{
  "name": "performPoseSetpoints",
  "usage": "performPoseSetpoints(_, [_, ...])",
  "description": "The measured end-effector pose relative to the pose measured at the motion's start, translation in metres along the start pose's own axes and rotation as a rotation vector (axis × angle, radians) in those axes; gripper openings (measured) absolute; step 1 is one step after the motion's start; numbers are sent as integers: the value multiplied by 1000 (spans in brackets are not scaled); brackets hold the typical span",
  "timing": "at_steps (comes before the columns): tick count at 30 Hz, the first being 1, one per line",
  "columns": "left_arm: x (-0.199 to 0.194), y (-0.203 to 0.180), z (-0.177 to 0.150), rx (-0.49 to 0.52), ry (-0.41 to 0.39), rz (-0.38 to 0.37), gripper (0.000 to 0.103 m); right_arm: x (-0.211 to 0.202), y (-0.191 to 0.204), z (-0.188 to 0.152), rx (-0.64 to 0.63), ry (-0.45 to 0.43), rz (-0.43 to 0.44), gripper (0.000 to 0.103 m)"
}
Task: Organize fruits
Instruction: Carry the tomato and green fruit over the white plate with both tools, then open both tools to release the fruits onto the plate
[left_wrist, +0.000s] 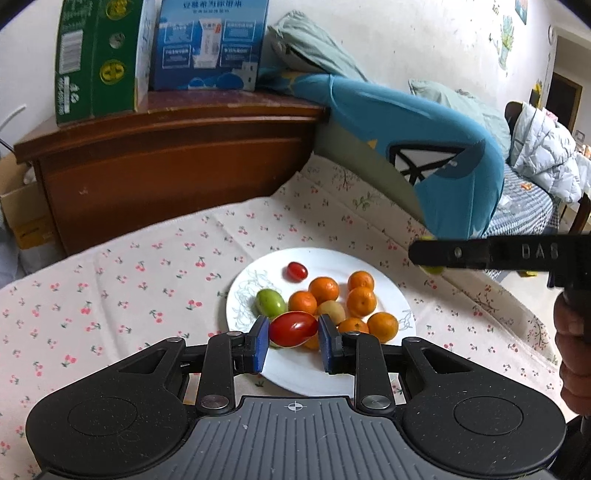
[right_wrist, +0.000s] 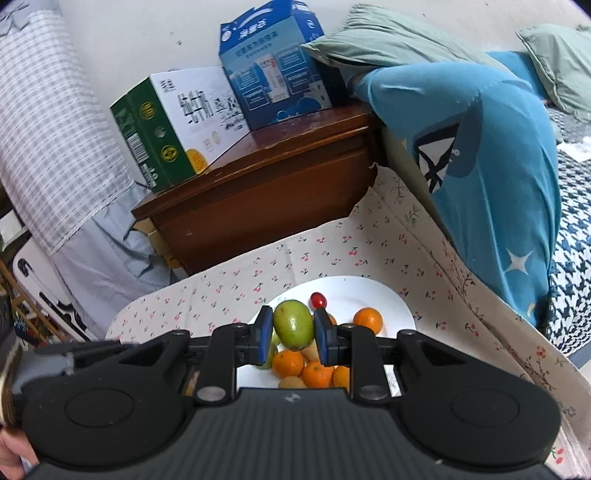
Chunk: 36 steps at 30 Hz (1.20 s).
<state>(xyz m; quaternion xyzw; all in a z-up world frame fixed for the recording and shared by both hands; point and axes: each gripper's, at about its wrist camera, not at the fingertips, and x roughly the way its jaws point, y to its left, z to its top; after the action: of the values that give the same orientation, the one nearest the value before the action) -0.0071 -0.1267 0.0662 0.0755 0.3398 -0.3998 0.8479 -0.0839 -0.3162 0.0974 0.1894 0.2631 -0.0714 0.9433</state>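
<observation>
Left gripper (left_wrist: 292, 338): clamping a red tomato (left_wrist: 293, 329), hovering over the near rim of the plate (left_wrist: 295, 384). Right gripper (right_wrist: 292, 338): squeezing a green fruit (right_wrist: 293, 325) above the plate. Oranges (left_wrist: 323, 290) and a small tomato (left_wrist: 297, 271) are lying on the plate, beyond the left gripper.

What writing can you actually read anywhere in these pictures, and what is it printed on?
"DAS": embossed on the right gripper, seen side-on.
Blue box: Chinese print, too blurred to read.
Green and white box: large Chinese characters and a barcode, not legible.
Nothing else is readable.
</observation>
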Motion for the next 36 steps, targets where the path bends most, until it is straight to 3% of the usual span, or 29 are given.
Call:
performPoseSetpoints(15, [40, -1, -8, -44, 85, -23, 26, 62, -31, 13, 127, 72, 5, 24])
performPoseSetpoints(30, [50, -2, -4, -73, 80, -46, 29, 91, -40, 14, 161, 87, -36, 28])
performPoseSetpoints(34, [39, 0, 4, -91, 41, -13, 59, 86, -39, 17, 169, 74, -26, 32])
performPoseSetpoints(36, [32, 2, 10, -100, 25, 9, 66, 83, -35, 19, 156, 63, -21, 38])
